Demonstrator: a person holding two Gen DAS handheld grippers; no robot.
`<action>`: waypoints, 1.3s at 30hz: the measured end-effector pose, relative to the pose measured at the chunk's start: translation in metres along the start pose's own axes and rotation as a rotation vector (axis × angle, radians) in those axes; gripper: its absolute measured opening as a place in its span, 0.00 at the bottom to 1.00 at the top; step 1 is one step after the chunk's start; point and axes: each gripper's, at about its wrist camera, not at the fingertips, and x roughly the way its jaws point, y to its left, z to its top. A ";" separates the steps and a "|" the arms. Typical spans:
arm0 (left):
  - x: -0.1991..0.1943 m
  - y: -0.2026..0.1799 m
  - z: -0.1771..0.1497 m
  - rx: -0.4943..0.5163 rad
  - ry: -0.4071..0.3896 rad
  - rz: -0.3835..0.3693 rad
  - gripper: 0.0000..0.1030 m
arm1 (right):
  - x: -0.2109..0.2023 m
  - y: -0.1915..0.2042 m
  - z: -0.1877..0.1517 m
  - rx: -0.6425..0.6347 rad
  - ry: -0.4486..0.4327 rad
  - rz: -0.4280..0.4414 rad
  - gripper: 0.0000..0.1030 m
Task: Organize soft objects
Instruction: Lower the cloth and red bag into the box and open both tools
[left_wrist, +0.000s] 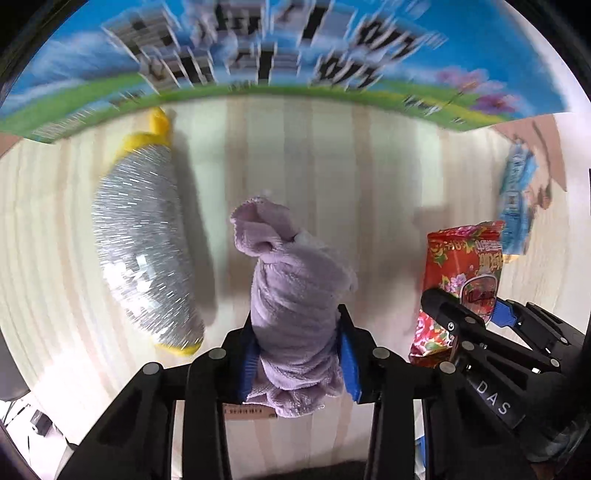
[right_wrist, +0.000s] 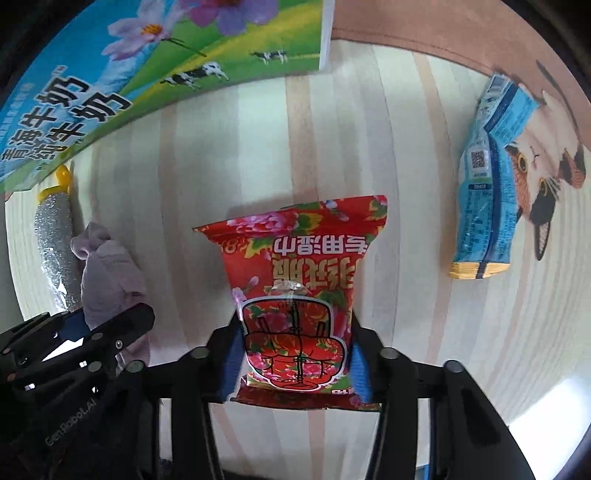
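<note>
My left gripper (left_wrist: 297, 332) is shut on a rolled lilac towel (left_wrist: 295, 295), which stands up between its blue pads above the striped wooden table (left_wrist: 332, 155). The towel also shows in the right wrist view (right_wrist: 110, 273). My right gripper (right_wrist: 295, 343) is shut on a red flowered wet-wipe pack (right_wrist: 299, 280), also seen at the right of the left wrist view (left_wrist: 461, 273). A silver scouring sponge with yellow ends (left_wrist: 144, 243) lies on the table left of the towel; it shows in the right wrist view too (right_wrist: 55, 236).
A milk carton box with blue sky and green grass print (left_wrist: 258, 55) stands along the table's far edge (right_wrist: 129, 74). A blue packet (right_wrist: 487, 177) lies at the far right, next to a cat-print mat (right_wrist: 546, 173).
</note>
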 end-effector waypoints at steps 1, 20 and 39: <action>-0.012 -0.002 -0.002 0.006 -0.017 -0.011 0.33 | -0.008 0.003 -0.002 -0.005 -0.013 0.011 0.46; -0.229 0.054 0.061 0.048 -0.313 -0.037 0.33 | -0.241 0.048 0.033 -0.120 -0.348 0.266 0.45; -0.091 0.121 0.202 -0.150 0.047 -0.103 0.33 | -0.106 0.106 0.192 -0.089 -0.120 0.206 0.45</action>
